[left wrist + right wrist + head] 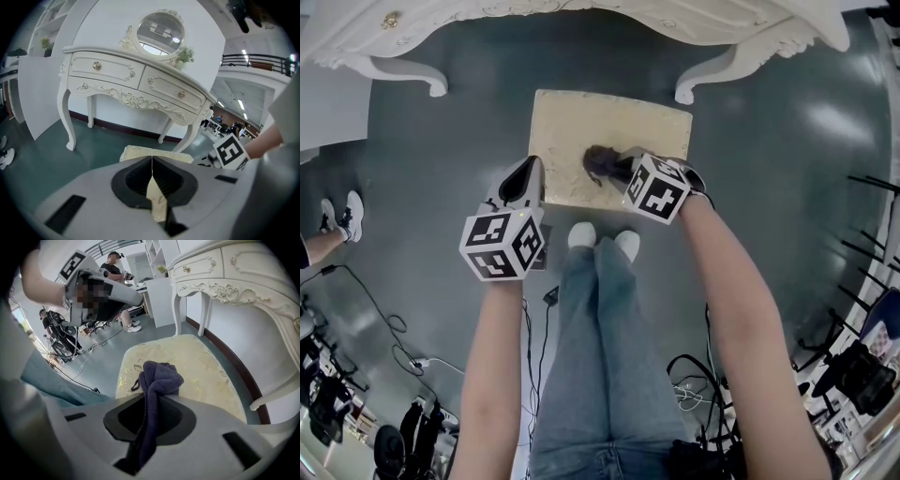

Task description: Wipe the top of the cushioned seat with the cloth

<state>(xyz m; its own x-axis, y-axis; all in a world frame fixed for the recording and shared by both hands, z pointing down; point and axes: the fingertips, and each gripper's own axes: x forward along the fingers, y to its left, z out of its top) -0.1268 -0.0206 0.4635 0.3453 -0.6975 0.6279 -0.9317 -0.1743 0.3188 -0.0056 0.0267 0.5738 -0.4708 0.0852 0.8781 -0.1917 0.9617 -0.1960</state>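
Cream padded seat (647, 131) sat just ahead of the person, long side running left to right. Right gripper (617, 169) was clamped on the dark cloth (600, 161) over the near edge, about midway, so the top lay ahead and to either side. Left gripper (531, 176) hung pinched together, empty, by the near-left corner.

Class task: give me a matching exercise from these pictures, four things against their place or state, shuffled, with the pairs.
1 dark purple cloth
2 cream cushioned seat
3 left gripper
4 white carved dressing table

A jaws shut, empty
B standing beyond the seat
C clamped in the right gripper
D beneath the cloth

Pairs: 1-C, 2-D, 3-A, 4-B
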